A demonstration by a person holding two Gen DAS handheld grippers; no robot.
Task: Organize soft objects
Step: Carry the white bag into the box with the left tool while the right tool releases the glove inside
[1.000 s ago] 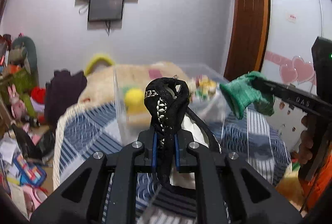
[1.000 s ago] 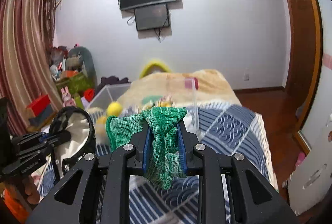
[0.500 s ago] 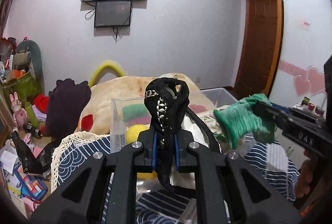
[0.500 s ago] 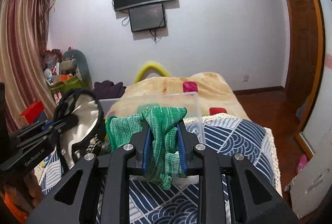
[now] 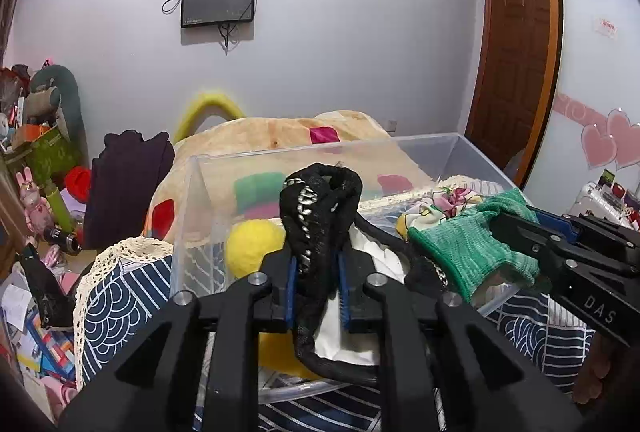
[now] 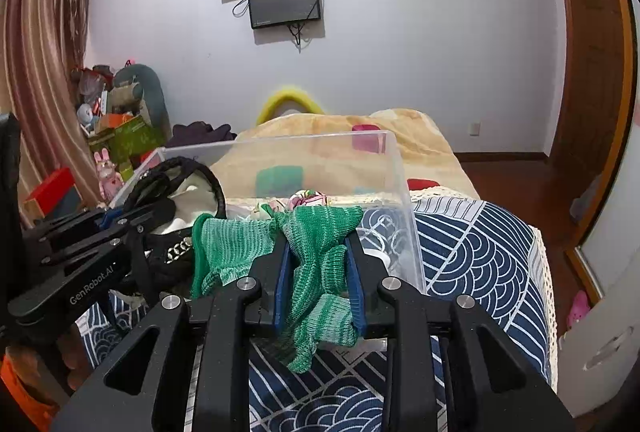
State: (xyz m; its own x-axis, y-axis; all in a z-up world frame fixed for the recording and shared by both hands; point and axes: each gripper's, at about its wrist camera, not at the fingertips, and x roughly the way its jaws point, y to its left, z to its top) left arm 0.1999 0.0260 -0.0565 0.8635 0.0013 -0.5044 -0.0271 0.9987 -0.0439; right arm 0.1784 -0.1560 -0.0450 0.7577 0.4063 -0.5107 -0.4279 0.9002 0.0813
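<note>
Clear plastic bin [image 5: 472, 148] holds yellow ball [image 5: 252, 248], floral cloth [image 5: 452, 200].

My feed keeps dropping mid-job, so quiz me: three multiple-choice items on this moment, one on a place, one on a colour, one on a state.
1. Where is the yellow ball?
A. inside the clear bin
B. on the floor
C. on the wall shelf

2. What colour is the knit cloth in the right hand-held gripper?
A. red
B. green
C. white

3. The left hand-held gripper is:
A. open and empty
B. out of view
C. shut on the black bag strap

Answers: 1 A, seen through the bin's wall; 2 B, green knit between the fingers; 3 C, strap pinched between the blue pads.
</note>
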